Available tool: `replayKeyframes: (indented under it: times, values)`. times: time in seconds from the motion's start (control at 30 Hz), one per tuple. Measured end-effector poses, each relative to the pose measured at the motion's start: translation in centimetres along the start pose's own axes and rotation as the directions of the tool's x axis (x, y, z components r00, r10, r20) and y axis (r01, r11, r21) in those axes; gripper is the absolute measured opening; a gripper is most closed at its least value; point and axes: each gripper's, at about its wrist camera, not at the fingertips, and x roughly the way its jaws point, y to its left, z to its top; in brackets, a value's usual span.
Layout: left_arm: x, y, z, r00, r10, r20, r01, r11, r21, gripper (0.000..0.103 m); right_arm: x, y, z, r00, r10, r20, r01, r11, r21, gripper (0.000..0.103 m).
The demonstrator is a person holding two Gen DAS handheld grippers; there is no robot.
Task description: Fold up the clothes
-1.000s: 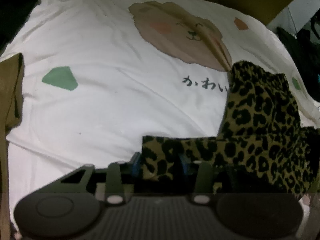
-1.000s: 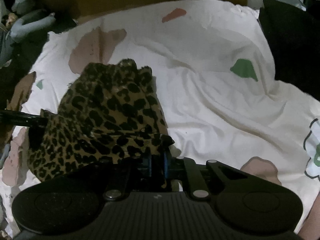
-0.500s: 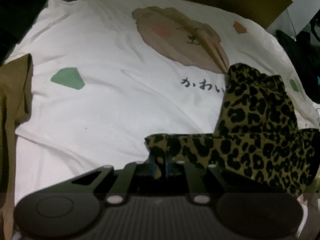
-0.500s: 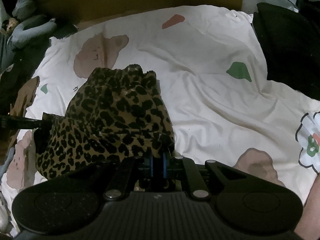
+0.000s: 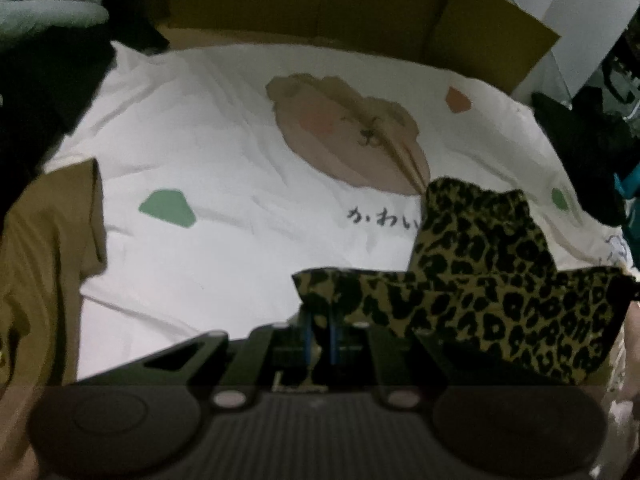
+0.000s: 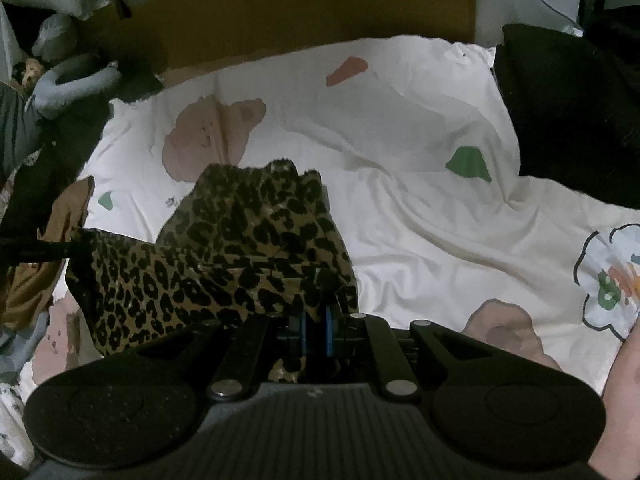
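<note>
Both the left tongs (image 5: 319, 330) and right tongs (image 6: 315, 326) clamp a leopard-print garment (image 6: 224, 256) (one corner each), stretched above the cartoon-printed bed sheet (image 6: 420, 200), near its front edge.

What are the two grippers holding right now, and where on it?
Both hold the leopard cloth: the left gripper pinches one near corner, the right gripper the other.
</note>
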Motion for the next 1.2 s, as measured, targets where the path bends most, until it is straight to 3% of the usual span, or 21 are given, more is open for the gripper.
replayKeyframes:
  times: [0.4,0.67,1.2]
  values:
    - [-2.7,-0.9,2.9,0.998,0.003,0.06,-0.004,1.0,0.02,0.008,-1.6,-0.1,2.2,0.999,-0.002,0.048,0.001,1.0,0.016,0.007]
    - [-2.4,-1.3,5.1,0.997,0.009,0.074,-0.012,0.999,0.041,0.008,-2.3,-0.2,4.1,0.997,-0.004,0.076,0.003,1.0,0.018,0.007]
    - [2.4,-0.9,7.9,0.999,0.01,0.033,-0.012,0.998,0.065,0.008,3.2,-1.8,6.7,0.999,-0.037,0.018,0.037,0.998,0.041,0.007]
